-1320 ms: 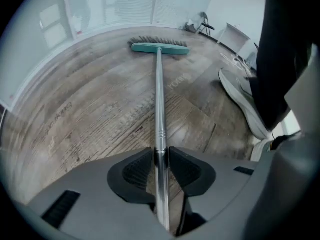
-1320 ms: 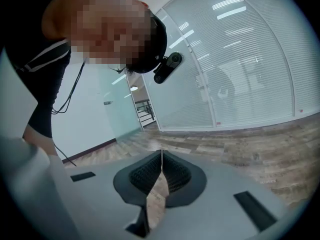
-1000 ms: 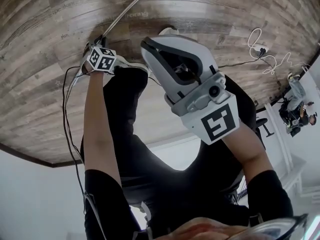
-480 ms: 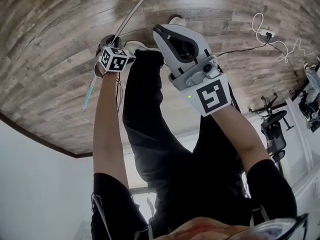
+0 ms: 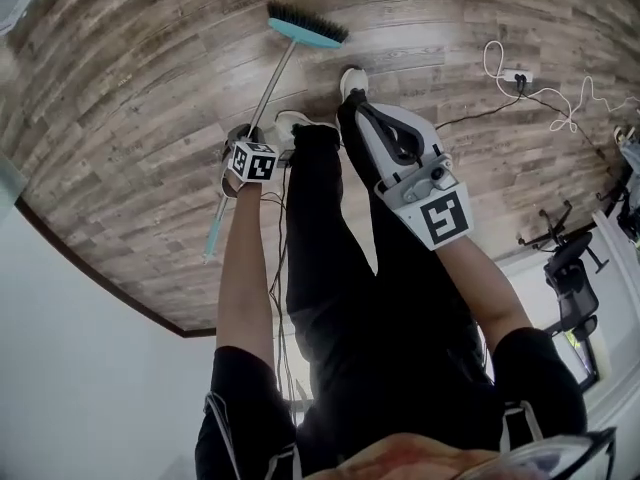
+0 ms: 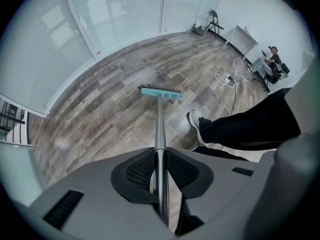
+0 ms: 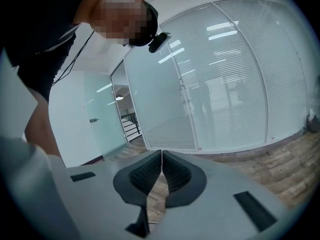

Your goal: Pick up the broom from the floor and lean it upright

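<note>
The broom [image 5: 268, 96] is off its side and head-down over the wood floor [image 5: 120, 118], its teal head and dark bristles lying past the toe of the person's white shoe [image 5: 350, 76] and a little to that shoe's left in the head view; whether the bristles touch the boards cannot be told; the metal handle runs back from the head, passing beside the shoe, and ends in a teal grip on the near side of it; the left gripper [image 6: 160, 154] is clamped on the broom's handle, which lies lengthwise in the gap with both ribbed pads pressed against it, the hold falling closer to the shoe than to the bristles; in the left gripper view the broom [image 6: 160, 118] points straight away from the claw, the shoe [image 6: 195, 123] just to the handle's right; the right gripper [image 7: 161, 156] carries nothing, its two pads closed tip to tip, and it is raised above the shoe, facing a glass wall with blinds [image 7: 225, 84]; a white cable [image 5: 530, 88] trails on the floor well apart from the shoe, on the side away from the broom.
</note>
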Demonstrator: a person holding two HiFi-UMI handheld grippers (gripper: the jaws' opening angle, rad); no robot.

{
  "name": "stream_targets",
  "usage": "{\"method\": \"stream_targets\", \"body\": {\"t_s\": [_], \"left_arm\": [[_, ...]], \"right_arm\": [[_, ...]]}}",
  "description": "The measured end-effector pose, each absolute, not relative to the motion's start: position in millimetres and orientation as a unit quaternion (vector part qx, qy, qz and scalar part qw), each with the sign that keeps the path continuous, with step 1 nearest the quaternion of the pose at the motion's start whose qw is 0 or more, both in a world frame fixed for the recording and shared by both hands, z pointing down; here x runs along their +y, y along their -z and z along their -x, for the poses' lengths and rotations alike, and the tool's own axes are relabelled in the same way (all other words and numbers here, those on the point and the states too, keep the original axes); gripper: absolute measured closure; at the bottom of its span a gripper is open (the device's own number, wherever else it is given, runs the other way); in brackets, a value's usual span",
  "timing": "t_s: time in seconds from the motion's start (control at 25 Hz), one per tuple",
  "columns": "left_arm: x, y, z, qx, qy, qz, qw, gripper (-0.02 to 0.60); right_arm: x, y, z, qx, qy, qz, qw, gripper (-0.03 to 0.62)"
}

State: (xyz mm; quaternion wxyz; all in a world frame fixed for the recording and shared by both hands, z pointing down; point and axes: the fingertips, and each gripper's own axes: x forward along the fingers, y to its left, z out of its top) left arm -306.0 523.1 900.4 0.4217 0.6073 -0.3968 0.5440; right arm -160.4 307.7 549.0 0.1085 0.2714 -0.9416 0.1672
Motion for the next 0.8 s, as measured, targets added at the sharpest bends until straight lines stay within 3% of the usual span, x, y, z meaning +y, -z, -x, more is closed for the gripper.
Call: {"method": "stream_targets", "body": {"t_s": [0.16, 0.44, 0.6, 0.8], "left_arm": [[528, -834, 312, -0.377, -0.570, -0.610, 0.400, 0.492], [527, -721, 323, -0.308, -0.629, -0.631, 0.334, 0.492], [516, -667, 324, -0.286, -0.637, -0.641, 0.320, 0.492], [504, -624, 311, -0.256, -0.658, -0.647, 0.288, 0.492]], "right_arm": [[324, -515, 163, -0.961, -0.131, -0.217, 0.113, 0.576], [367, -508, 169, -0.975, -0.054, -0.081, 0.199, 0.564], [382, -515, 194, -0.980, -0.007, 0.002, 0.199, 0.452], [418, -539, 228, -0.964, 0.052, 0.124, 0.230, 0.444]]}}
